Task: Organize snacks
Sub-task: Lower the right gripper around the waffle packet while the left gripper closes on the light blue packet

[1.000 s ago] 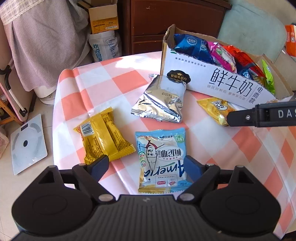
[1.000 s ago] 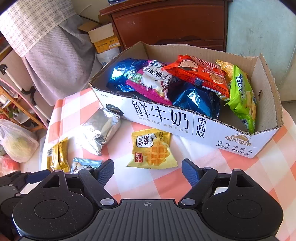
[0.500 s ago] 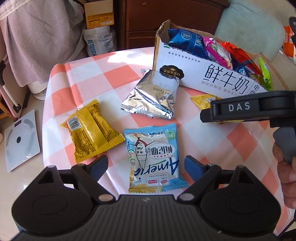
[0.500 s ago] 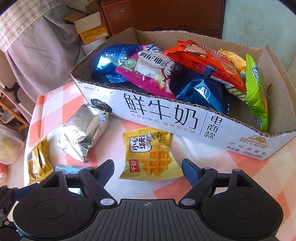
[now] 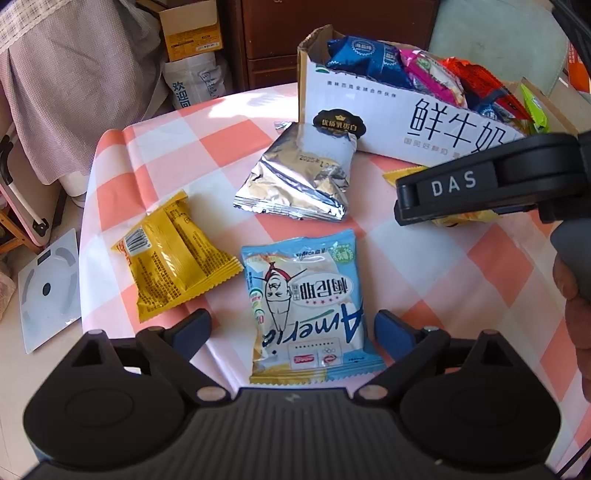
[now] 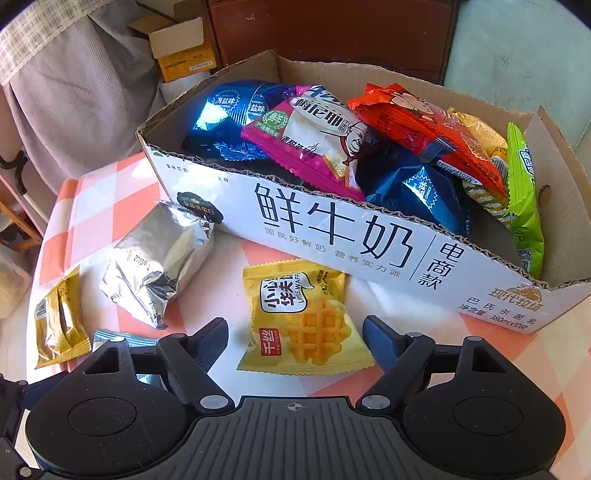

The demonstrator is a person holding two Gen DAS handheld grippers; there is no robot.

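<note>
On the left of the table (image 5: 229, 140), the yellow twin-bar packet (image 5: 173, 254) lies flat, untouched. Just right of it the left gripper (image 5: 291, 328) hangs over the light-blue snack packet (image 5: 306, 306), its jaws wide and just opened further, straddling the packet's near half without pressing on it. To grip well, I judge the jaws should come down on the packet's two long edges and close gently, since the bag is puffy and slippery and may slide or pop out.

Further right and farther away, the silver foil bag (image 5: 299, 181) leans against the milk carton box (image 6: 369, 240), which already holds blue, pink, red and green packets. The right gripper (image 6: 295, 334) is lowered over the yellow waffle packet (image 6: 303, 317), which lies just in front of the box's near wall. Its jaws stand partly open either side of the packet, apart from it, holding nothing. The packet sits slightly skewed, so squaring the jaws to its sides before closing would help, then lifting clear of the box wall before carrying it over the rim.

The table wears a glossy cloth of orange and white checks, sunlit and smooth, so packets may skate. Around it: draped grey fabric (image 5: 62, 92), a bathroom scale (image 5: 48, 288) on the floor at left, cardboard boxes, a dark wooden cabinet (image 6: 332, 29), and a pale green cushion (image 6: 524, 55) at far right.
</note>
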